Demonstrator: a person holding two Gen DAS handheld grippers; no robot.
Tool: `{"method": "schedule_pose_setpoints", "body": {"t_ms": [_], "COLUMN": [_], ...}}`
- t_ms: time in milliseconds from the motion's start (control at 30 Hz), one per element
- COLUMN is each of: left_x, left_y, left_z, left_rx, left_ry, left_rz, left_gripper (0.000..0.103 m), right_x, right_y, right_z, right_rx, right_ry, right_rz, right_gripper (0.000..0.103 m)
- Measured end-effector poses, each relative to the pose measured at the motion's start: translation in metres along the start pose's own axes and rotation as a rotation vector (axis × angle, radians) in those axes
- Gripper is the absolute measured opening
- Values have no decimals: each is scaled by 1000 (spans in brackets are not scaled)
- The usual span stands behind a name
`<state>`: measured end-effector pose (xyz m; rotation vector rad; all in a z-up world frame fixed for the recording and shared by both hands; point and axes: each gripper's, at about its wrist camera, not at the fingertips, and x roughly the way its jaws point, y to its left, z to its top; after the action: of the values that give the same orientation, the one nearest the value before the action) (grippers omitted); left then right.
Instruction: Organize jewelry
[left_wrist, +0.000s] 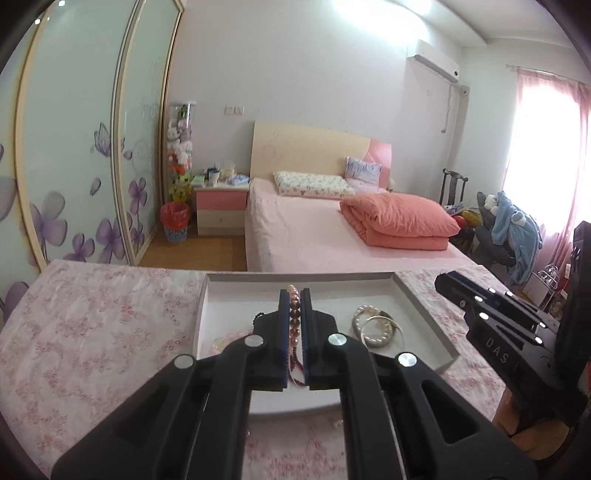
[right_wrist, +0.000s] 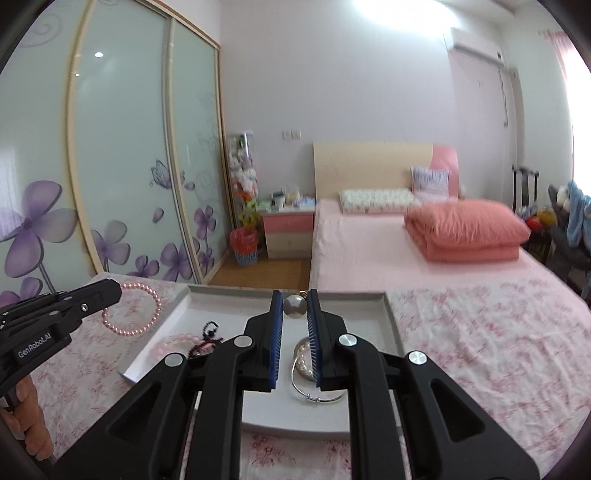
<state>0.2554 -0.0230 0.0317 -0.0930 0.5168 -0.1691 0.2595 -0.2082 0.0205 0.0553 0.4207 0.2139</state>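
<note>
Left claw (left_wrist: 294, 295), jaws nearly closed, grips a pink bead bracelet (left_wrist: 294, 317) above the shallow white tray (left_wrist: 424, 306) on the floral-clothed table (left_wrist: 92, 325). Right claw (right_wrist: 295, 304), jaws narrowly parted, clamps a large pearl pendant (right_wrist: 294, 305) over the same tray. A pearl bracelet (left_wrist: 373, 326) and silver bangle (right_wrist: 314, 395) lie inside the tray.

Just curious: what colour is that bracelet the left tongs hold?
Pink beads, clearest in the right wrist view.
</note>
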Motion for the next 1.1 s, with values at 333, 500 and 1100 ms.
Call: {"method": "schedule_pose_setpoints", "body": {"t_ms": [333, 500, 1100], "left_x": [59, 67, 17], "left_y": [9, 18, 93], "left_z": [-11, -17, -58], "left_rx": [-36, -76, -110], "left_ry": [101, 137, 212], "left_rz": [8, -14, 137], "left_gripper": [7, 21, 40], "right_x": [55, 47, 2], "right_y": [-12, -16, 19], "right_z": [-18, -21, -55], "right_rx": [73, 86, -60], "right_ry": [166, 177, 290], "right_rz": [10, 8, 147], "right_gripper": [15, 41, 41]}}
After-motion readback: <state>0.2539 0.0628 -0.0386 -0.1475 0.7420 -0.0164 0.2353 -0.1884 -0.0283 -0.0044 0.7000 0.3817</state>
